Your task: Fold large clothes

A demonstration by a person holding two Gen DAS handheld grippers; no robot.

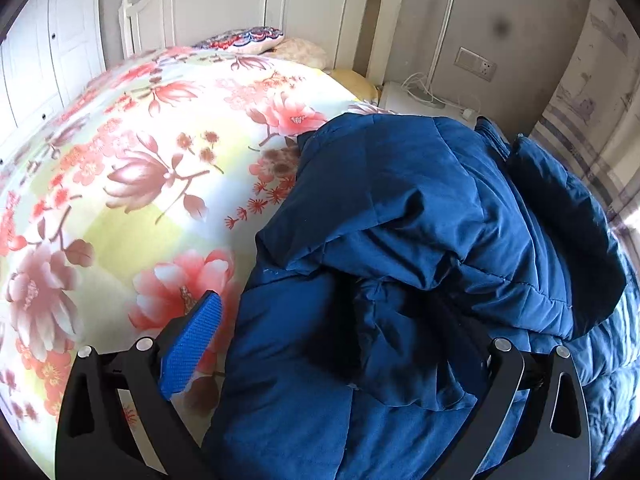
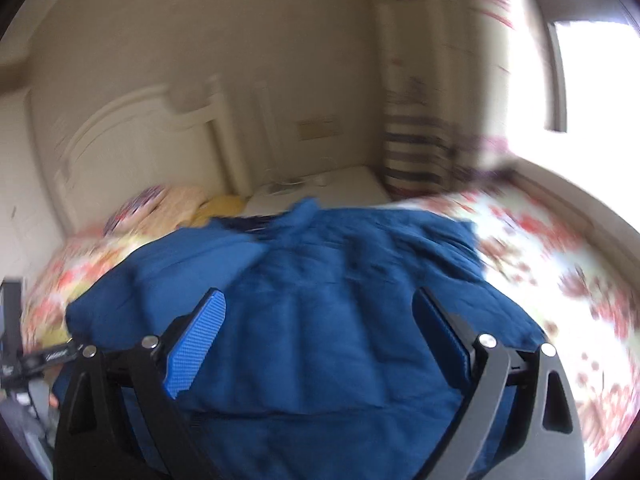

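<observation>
**Left wrist and right wrist views: both grippers spread wide over the blue coat**

Left wrist view looks down along the left gripper [image 1: 320, 360], whose jaws stand as wide apart as they go, with nothing pinched between them. Its blue ribbed pad [image 1: 191, 346] shows on the left finger; the right finger's pad is hidden behind cloth. Straight ahead of the fingers, and running under them, lies the large dark-blue quilted padded coat [image 1: 420, 216], bunched in thick folds, with one flap turned over on top of the rest. To the left of the gripper and beyond it spreads the pale bedspread printed with red and pink flowers [image 1: 132, 152], which the coat rests on. Farther off stand the white panelled headboard [image 1: 248, 0] and a patterned cushion [image 1: 244, 38] just in front of it.

Right wrist view is blurred. The right gripper [image 2: 320, 332] also has its jaws well apart and holds nothing; both fingers hang over the coat [image 2: 320, 288], which fills the space ahead of and below them. Whether the pads touch the cloth I cannot tell. The flowered bedspread [image 2: 560, 264] shows to the right of the gripper, and a bright window [image 2: 592, 80] stands high on that same side.
</observation>
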